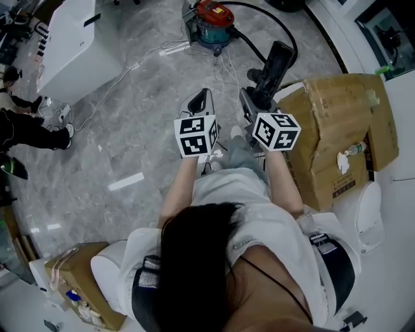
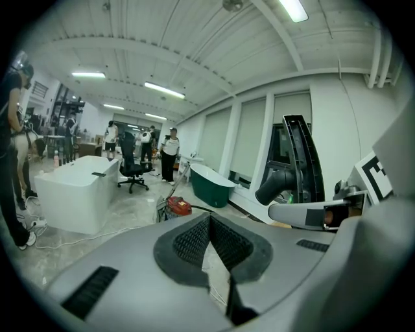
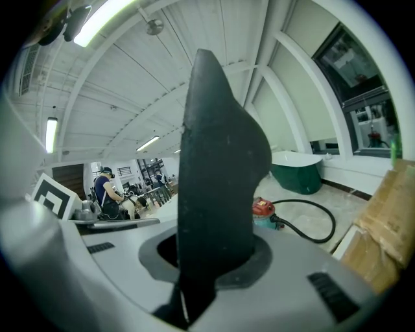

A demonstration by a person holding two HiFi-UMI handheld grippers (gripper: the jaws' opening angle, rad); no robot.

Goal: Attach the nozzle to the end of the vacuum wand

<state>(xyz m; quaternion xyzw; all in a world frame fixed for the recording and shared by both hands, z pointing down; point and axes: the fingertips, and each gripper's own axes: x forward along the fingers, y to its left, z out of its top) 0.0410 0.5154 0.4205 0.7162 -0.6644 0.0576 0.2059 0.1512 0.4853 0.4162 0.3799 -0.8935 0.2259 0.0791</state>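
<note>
Holding the nozzle [image 3: 220, 168] upright, our right gripper [image 3: 214, 258] has its jaws clamped on the lower part of it. Our left gripper [image 2: 209, 220], just beside it, has its jaws pressed together on nothing. We judge the nozzle a light, stiff, smooth plastic piece that could twist in a narrow pinch, so we would grip across its flat body and leave the tubular neck free for the wand. Beyond it, by the cardboard box [image 1: 337, 130], the black hose [image 1: 285, 29] loops to the red vacuum [image 1: 214, 19]. We cannot pick out the wand's end.
</note>
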